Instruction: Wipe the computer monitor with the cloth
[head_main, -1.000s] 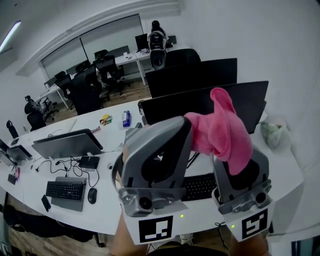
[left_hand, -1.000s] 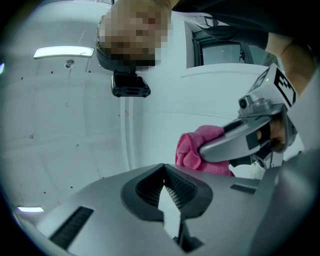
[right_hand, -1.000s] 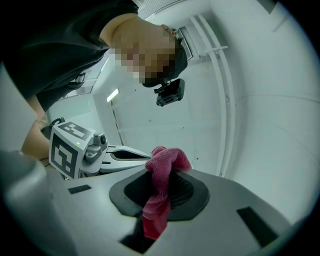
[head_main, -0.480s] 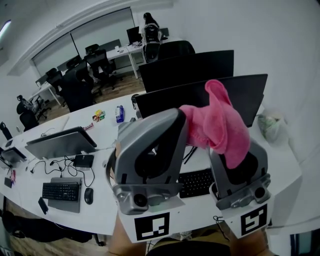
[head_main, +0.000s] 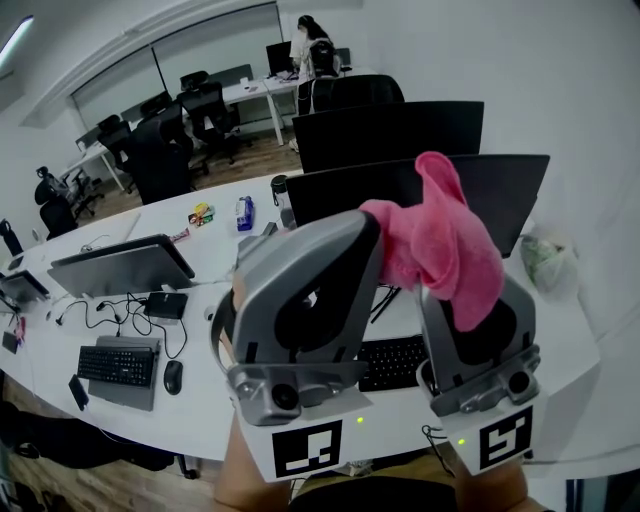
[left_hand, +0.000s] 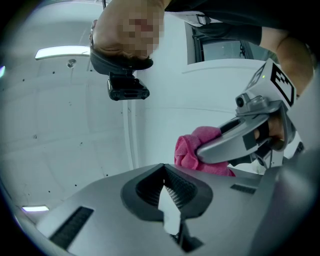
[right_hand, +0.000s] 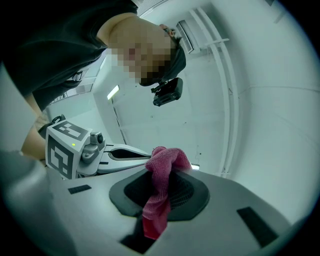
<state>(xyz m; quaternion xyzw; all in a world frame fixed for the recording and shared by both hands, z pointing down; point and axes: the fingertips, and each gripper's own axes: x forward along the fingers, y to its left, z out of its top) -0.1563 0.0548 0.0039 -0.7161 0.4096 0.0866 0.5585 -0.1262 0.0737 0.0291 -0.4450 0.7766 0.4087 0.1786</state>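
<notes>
Where the pink cloth (head_main: 440, 245) is pinched, the right gripper (right_hand: 159, 202) has its 2 jaws closed on 1 end, and the rest bunches up above the tips. The left gripper (left_hand: 167, 205) stands just beside it, jaws together on nothing. Both are raised before the dark monitor (head_main: 515, 190), above the desk (head_main: 200, 400).

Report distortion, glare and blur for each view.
Head view: fisheye bows the long white desk; light even, everything sharp. Left gripper view: black circular vignette; the ceiling strip light blows out. Right gripper view: same vignette; the pink terry cloth is sharp up close.
</notes>
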